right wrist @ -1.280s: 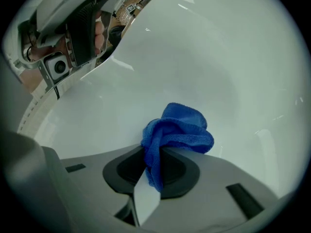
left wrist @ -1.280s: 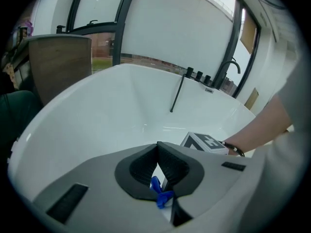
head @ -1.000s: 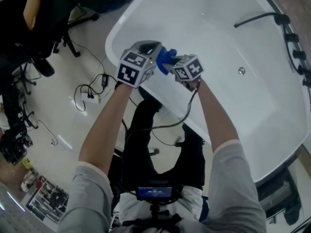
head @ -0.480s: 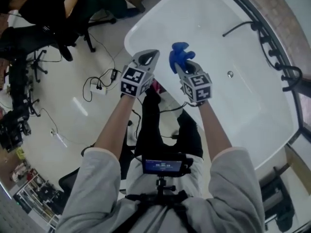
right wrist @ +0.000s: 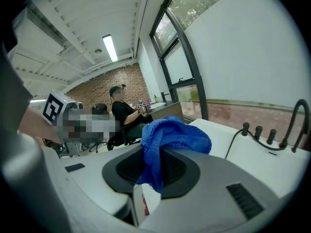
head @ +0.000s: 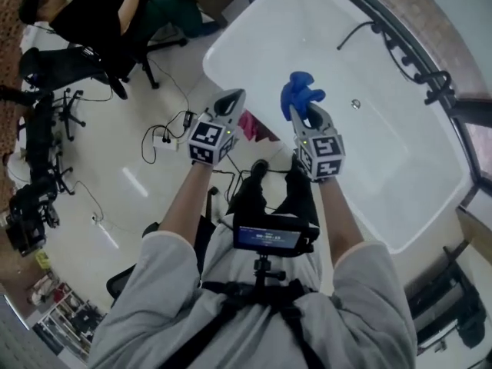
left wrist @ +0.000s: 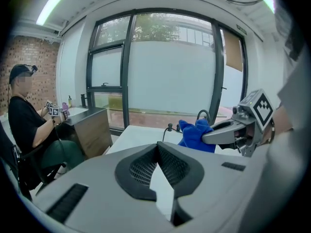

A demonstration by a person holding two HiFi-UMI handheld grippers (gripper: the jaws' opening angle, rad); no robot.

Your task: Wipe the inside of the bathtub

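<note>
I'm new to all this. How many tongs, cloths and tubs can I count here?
Tongs: 2 (left tongs, right tongs)
Cloth: 1, blue, gripped in the right tongs
Tub: 1, white
Total: 4

Pale floor (head: 108,164) bears the white bathtub (head: 400,167); cables (head: 164,135); office chairs (head: 54,68).
</note>
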